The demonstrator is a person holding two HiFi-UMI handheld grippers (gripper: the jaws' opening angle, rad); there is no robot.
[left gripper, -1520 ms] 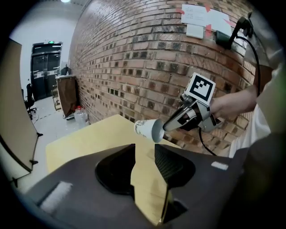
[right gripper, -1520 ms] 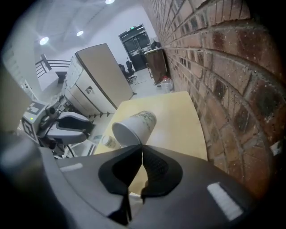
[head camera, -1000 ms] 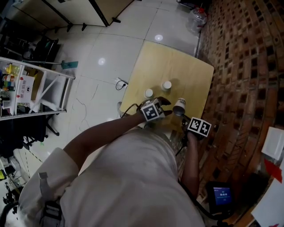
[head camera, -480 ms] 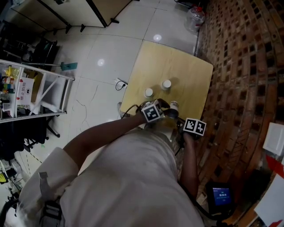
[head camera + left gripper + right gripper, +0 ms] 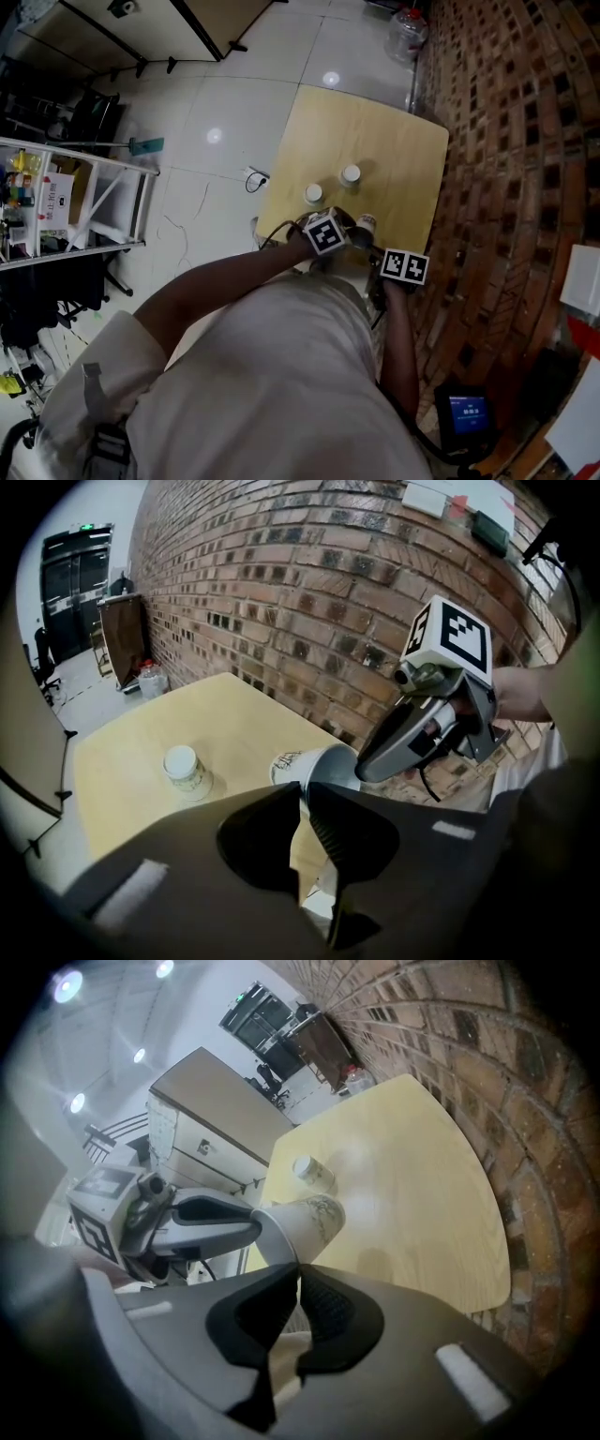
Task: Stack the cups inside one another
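Observation:
A white printed paper cup (image 5: 366, 223) (image 5: 302, 765) (image 5: 309, 1224) hangs tilted on its side above the near end of the yellow table (image 5: 394, 141). My right gripper (image 5: 375, 244) (image 5: 298, 1274) (image 5: 364, 766) is shut on its rim. My left gripper (image 5: 352, 234) (image 5: 305, 794) (image 5: 255, 1228) has just been closing and now pinches the opposite side of the same rim. Two more cups stand upside down on the table, one on the left (image 5: 313, 193) (image 5: 185, 771) and one further back (image 5: 350, 173) (image 5: 312, 1171).
A brick wall (image 5: 506, 141) runs close along the table's right edge. A water jug (image 5: 405, 33) stands on the tiled floor beyond the table, a white shelf rack (image 5: 75, 197) stands at the left, and a cable (image 5: 253, 178) lies by the table's left edge.
The right gripper carried the cup a little left, toward the left gripper. The left gripper's jaws, open a second ago, have closed onto the cup's rim.

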